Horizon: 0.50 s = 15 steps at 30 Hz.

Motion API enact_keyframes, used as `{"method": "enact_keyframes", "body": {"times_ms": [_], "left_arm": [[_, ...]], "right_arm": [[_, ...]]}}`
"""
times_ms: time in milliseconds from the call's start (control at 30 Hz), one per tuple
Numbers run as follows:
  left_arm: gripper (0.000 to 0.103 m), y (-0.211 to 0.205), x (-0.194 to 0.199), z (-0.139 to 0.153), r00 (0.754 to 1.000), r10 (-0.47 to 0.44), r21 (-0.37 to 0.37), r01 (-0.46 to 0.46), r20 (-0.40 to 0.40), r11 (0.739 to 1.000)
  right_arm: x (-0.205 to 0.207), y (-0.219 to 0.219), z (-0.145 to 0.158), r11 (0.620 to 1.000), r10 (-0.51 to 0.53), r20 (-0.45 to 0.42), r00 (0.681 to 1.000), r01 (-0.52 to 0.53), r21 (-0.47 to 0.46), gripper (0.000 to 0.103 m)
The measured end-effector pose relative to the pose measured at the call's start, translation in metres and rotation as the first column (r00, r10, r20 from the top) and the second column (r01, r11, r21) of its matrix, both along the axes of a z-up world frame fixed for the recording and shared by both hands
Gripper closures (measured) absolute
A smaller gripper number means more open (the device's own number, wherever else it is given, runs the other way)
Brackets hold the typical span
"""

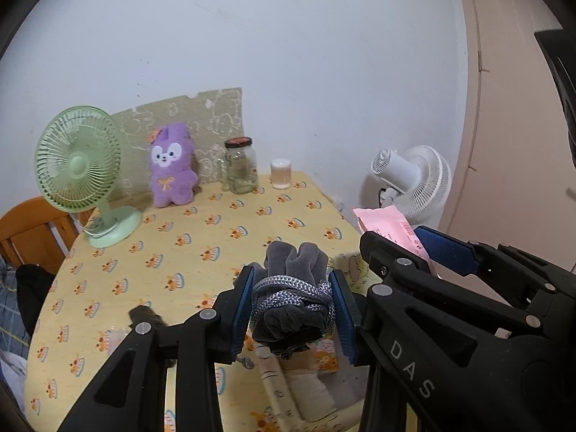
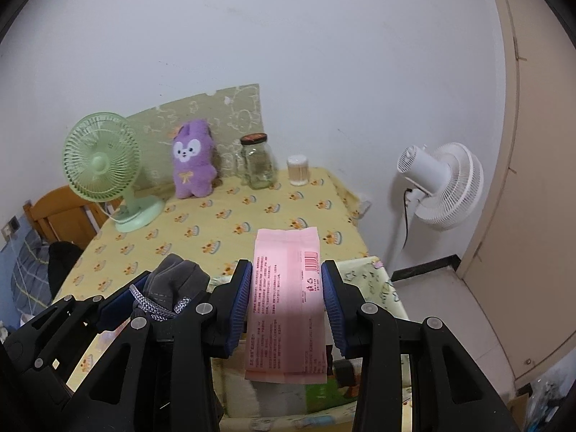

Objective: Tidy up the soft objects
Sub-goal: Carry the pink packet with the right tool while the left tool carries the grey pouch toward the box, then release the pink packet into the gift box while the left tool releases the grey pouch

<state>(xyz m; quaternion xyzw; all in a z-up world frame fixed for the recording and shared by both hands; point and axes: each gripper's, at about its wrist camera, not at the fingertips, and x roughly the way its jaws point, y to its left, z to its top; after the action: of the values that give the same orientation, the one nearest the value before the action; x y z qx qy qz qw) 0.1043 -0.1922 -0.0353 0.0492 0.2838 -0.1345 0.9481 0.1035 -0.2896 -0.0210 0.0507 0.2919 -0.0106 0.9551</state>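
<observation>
You are mid-carry: your left gripper (image 1: pixel 293 309) jaws pinch the rope-tied grey cloth bundle (image 1: pixel 293 288), your right gripper (image 2: pixel 286 306) jaws the pink packet (image 2: pixel 286 309), so next lower both into what looks like a fabric bin (image 2: pixel 381 284) below.

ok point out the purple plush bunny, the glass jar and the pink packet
purple plush bunny (image 1: pixel 172 169): left wrist view, on its belly by the orange bow
glass jar (image 1: pixel 240 169): left wrist view, middle of the glass body
pink packet (image 2: pixel 286 302): right wrist view, middle of the printed face
</observation>
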Motion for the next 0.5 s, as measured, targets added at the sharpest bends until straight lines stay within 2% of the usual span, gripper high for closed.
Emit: {"method": "enact_keyframes", "body": {"times_ms": [500], "left_arm": [[0.060,-0.030,0.014,-0.024,0.997,-0.064,0.027,0.066,-0.053,0.997]], "right_arm": [[0.012,-0.034,-0.028,0.998,-0.054,-0.048,0.997,0.055,0.016,0.060]]}}
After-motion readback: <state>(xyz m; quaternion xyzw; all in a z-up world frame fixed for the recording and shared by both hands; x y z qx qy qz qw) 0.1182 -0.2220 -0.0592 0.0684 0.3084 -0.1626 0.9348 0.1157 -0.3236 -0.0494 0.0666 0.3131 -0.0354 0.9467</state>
